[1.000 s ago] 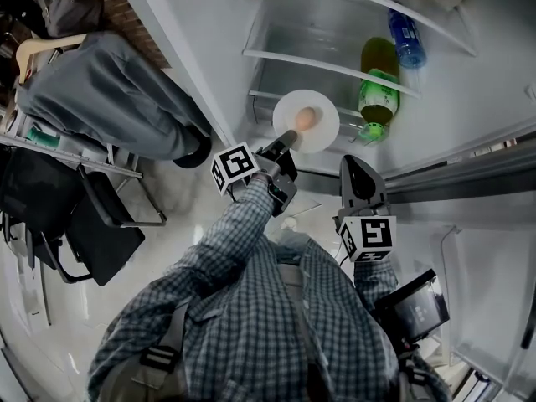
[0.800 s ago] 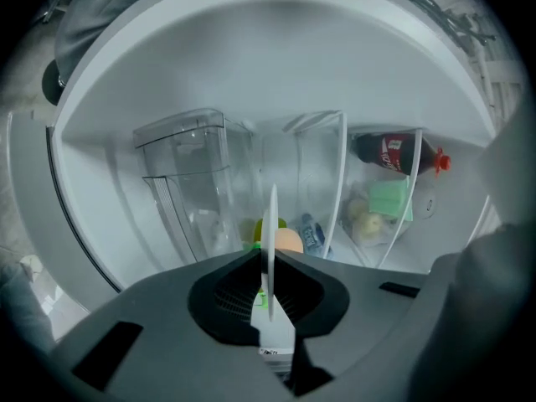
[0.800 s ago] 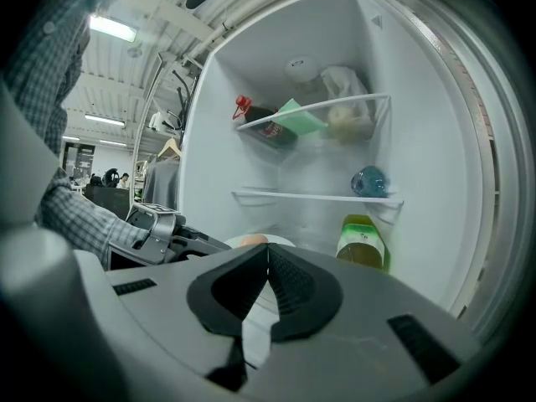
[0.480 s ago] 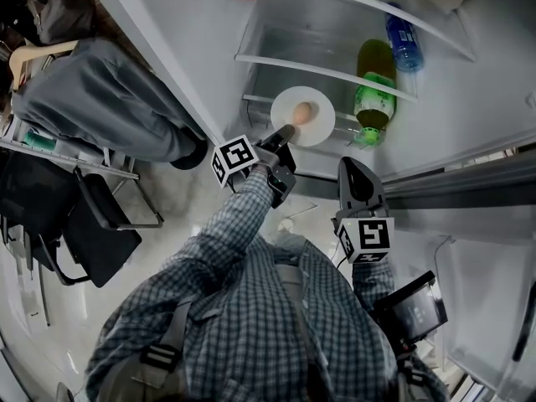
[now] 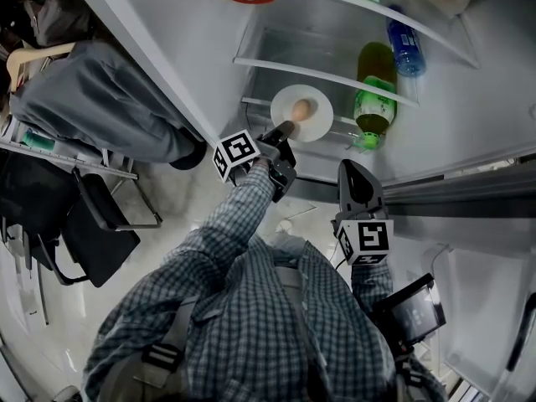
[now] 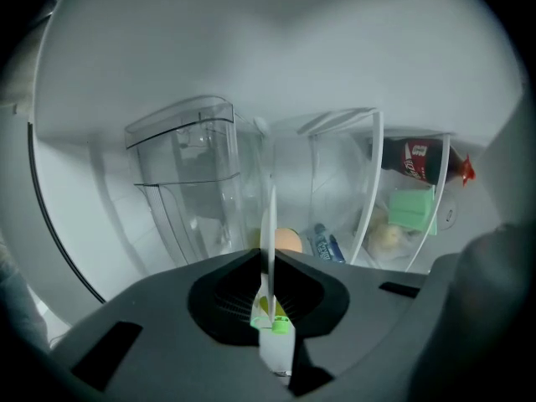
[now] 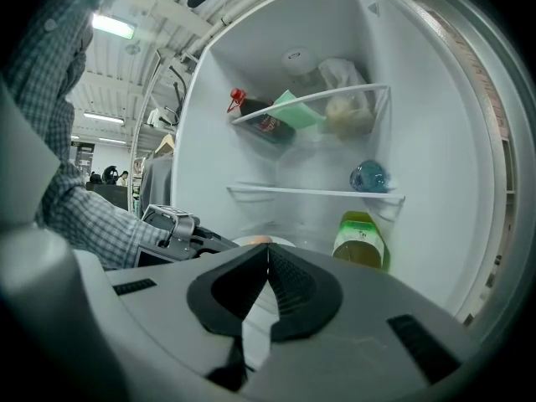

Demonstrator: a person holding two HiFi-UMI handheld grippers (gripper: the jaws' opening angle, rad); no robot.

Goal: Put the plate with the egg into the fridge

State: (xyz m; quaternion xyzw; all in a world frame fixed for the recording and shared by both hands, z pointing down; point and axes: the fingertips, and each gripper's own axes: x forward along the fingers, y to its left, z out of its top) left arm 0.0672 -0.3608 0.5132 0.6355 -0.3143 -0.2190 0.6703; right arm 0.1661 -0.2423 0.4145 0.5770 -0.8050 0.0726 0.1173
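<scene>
Inside the open fridge (image 5: 201, 48), over the front lip of a low shelf (image 5: 258, 101), the white plate (image 5: 316, 122) w/ the egg (image 5: 301, 108) sits out ahead of the left gripper (image 5: 283, 132). Its jaws are clamped on the plate's near rim; the left gripper view shows the plate edge-on, pinched between them. The grip's at the rim prob. so the jaws stay off the egg and the far edge goes in first. Plate looks about level, which keeps the egg from rolling.

Can't tell if the plate's already resting on the shelf or just hovering; the view's too steep. Just right of it stands a green-labelled bottle (image 5: 368, 111), so the plate's kept to the left of that. Farther in, a blue water bottle (image 5: 404, 44) lies on a higher shelf.

The right gripper (image 5: 352, 167) hangs near the fridge's front, jaws pressed together w/ nothing in them, out of the way. My read: placing step, nearly done. What's left is to set the plate down, then let go.
</scene>
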